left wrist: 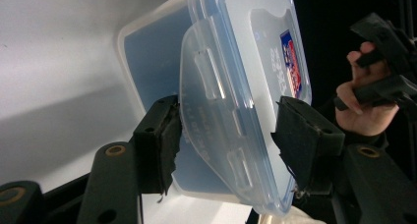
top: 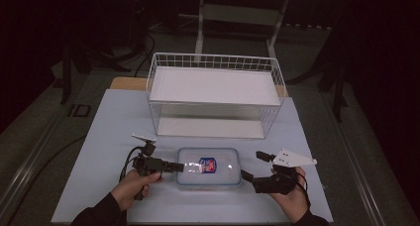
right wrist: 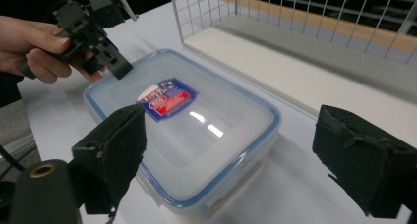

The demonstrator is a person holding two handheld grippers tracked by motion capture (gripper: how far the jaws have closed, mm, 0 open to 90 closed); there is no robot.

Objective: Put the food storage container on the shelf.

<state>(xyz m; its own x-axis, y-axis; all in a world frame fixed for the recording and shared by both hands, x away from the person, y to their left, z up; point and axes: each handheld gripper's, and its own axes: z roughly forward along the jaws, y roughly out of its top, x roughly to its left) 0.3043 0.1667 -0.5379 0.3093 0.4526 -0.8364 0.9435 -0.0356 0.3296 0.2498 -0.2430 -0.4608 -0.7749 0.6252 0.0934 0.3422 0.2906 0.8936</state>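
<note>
Nearest the high camera, two hands come in from the bottom edge, each with a gripper. At the left, the left gripper (top: pixel 174 167) sits at the short end of the box (top: pixel 209 167), a clear lidded tub with a blue seal and a red-blue label, lying flat on the white table (top: pixel 114 137) in front of the wire basket (top: pixel 215 94). In the left gripper view its jaws bracket the end latch flap (left wrist: pixel 216 130): one pad is against the underside of the flap, the other sits on the lid side, and whether that pad already bites I cannot tell.

The step looks like lifting or unlatching that end. To do it well, I judge the pinch should sit squarely on the flap, then peel outward and up, not twist.

At the right, the right gripper (top: pixel 250 167) hangs just off the opposite end, jaws wide apart and holding nothing. It should pin that end down so the box does not slide.
</note>
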